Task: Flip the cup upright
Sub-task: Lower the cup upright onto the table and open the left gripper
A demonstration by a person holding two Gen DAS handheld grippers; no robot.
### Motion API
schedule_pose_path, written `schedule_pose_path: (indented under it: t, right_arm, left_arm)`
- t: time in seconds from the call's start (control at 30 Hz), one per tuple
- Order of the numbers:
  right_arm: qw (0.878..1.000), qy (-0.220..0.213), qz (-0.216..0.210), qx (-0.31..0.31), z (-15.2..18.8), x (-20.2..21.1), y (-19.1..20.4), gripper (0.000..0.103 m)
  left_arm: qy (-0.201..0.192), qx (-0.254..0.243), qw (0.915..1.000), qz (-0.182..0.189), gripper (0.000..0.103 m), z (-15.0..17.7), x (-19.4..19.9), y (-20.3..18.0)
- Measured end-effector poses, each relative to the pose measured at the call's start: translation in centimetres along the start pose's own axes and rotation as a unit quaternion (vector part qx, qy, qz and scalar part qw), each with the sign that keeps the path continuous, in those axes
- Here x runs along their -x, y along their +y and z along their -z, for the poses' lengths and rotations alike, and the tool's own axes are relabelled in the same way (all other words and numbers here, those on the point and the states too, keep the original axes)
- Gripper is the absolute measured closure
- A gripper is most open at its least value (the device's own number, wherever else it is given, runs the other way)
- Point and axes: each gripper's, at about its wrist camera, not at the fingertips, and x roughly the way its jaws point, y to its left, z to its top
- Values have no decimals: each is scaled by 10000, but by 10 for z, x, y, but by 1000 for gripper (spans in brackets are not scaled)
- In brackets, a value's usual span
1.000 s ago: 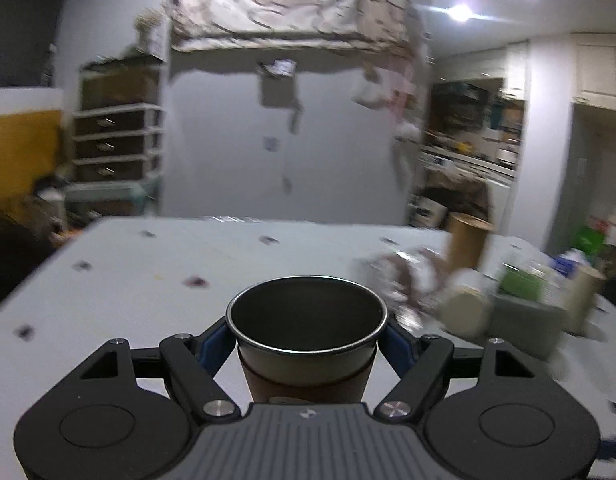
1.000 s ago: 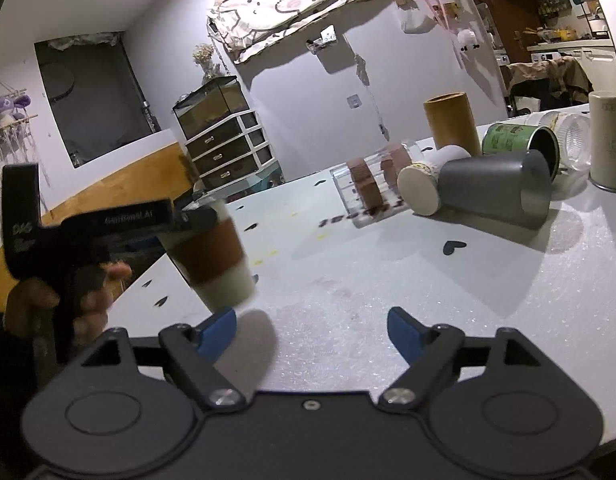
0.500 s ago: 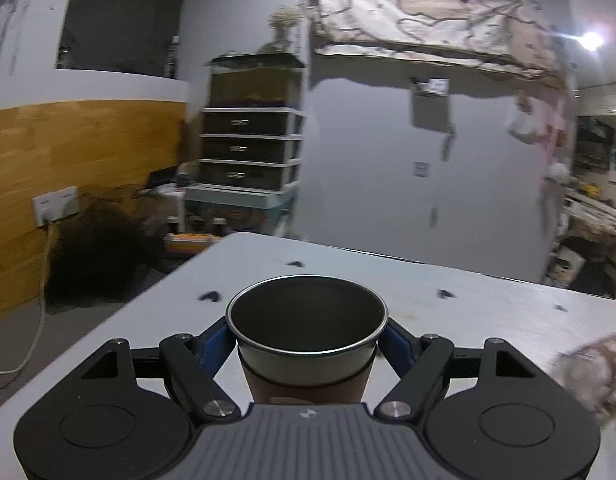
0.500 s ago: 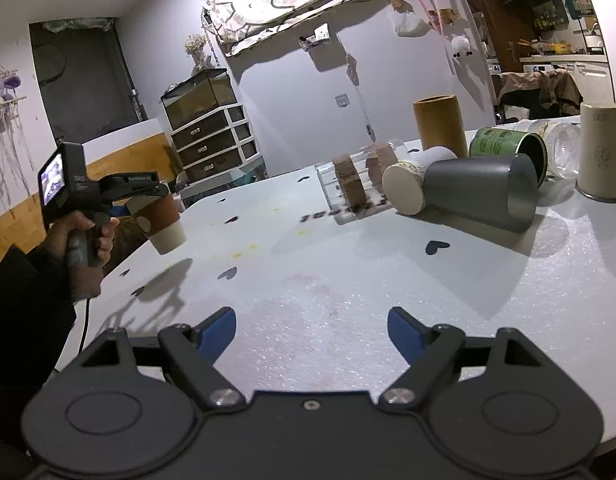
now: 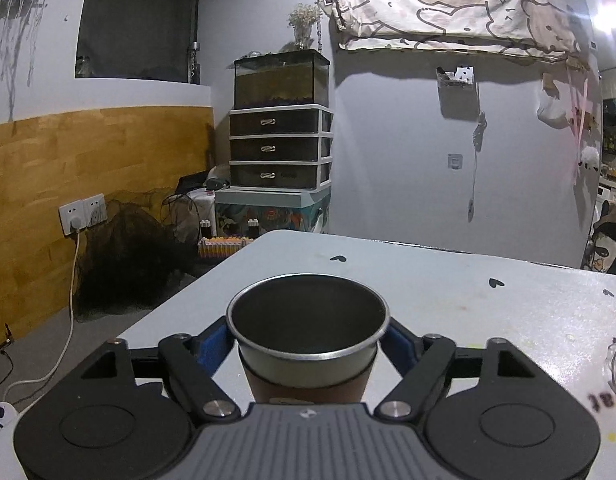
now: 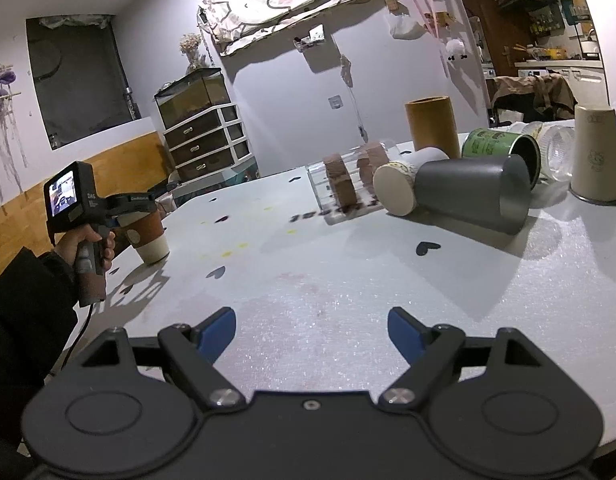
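My left gripper (image 5: 308, 340) is shut on a metal-rimmed cup (image 5: 308, 344) with a brown sleeve, held upright with its mouth up. In the right wrist view the same cup (image 6: 147, 236) stands with its white base on or just above the table (image 6: 348, 280) near the left edge, still between the left gripper's fingers (image 6: 119, 220). My right gripper (image 6: 310, 330) is open and empty, low over the table's near side.
At the back right lie a grey tumbler (image 6: 476, 190), a white paper cup (image 6: 404, 184) and a green can (image 6: 504, 150) on their sides. A tall brown tube (image 6: 432, 126) and an upside-down beige cup (image 6: 596, 156) stand there. A clear tray (image 6: 340, 196) holds brown pieces.
My left gripper has carried the cup leftward toward the table's left edge and lowered it. The right gripper has barely moved.
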Motion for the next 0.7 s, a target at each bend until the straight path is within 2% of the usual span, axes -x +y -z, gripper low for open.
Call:
schedule_pose_path:
  t: [0.07, 0.23, 0.37, 0.57, 0.63, 0.7]
  right_arm:
    - [10000, -51, -11, 64, -2, 0, 2, 19]
    - [9994, -201, -84, 265, -10, -4, 8, 19]
    - [9978, -425, -245, 450, -19, -8, 14, 19]
    - [9924, -688, -476, 901, -37, -23, 30, 16]
    - [9904, -741, -548, 1032, -43, -29, 35, 15]
    - [9882, -796, -631, 1146, -49, -35, 38, 14]
  left_arm:
    - [-31, -31, 10000, -73, 7, -2, 2, 2]
    - [-23, -8, 10000, 44, 4, -1, 26, 9]
    - [-83, -149, 9997, 187, 0, 2, 63, 7]
    - [-187, -311, 9981, 500, 0, 13, 122, 1]
    - [-269, -316, 9977, 533, 0, 17, 139, 1]
    - [-173, -308, 9982, 482, 0, 20, 152, 0]
